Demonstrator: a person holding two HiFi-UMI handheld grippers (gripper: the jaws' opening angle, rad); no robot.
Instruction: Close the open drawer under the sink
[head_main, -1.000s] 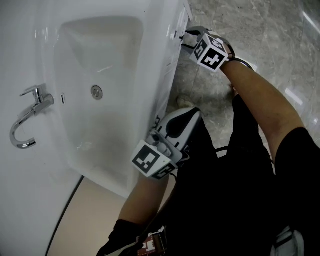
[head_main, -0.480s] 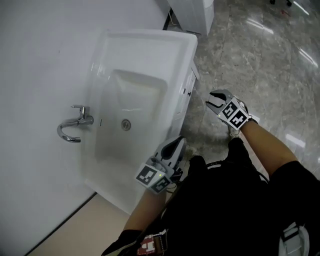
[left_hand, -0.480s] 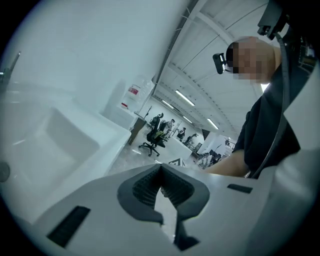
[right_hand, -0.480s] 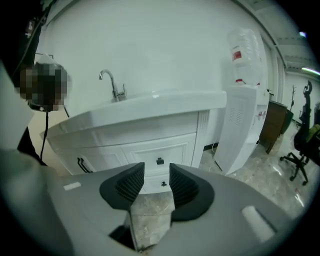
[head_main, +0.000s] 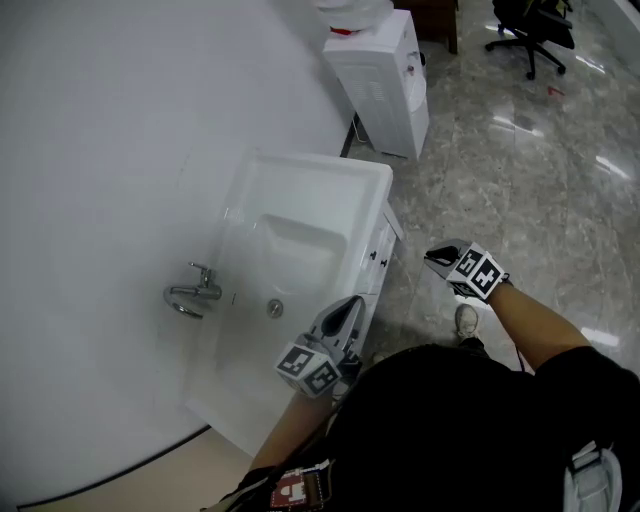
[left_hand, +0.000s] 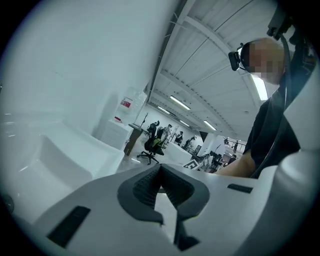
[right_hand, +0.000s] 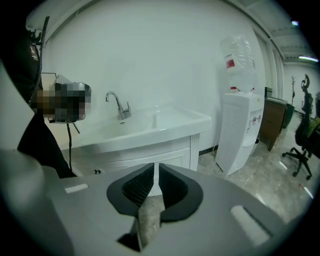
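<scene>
Presently: drawer (head_main: 377, 252) sat flush in the cabinet under the sink (head_main: 300, 210), apart from both tools. Left gripper (head_main: 352, 303), jaws pressed together, empty, by the sink's front edge. Right gripper (head_main: 432, 257), jaws just closing to a narrow slit, empty, over the floor (head_main: 520, 180). Water dispenser (head_main: 385, 85) beside the sink; office chair (head_main: 530, 25) beyond
</scene>
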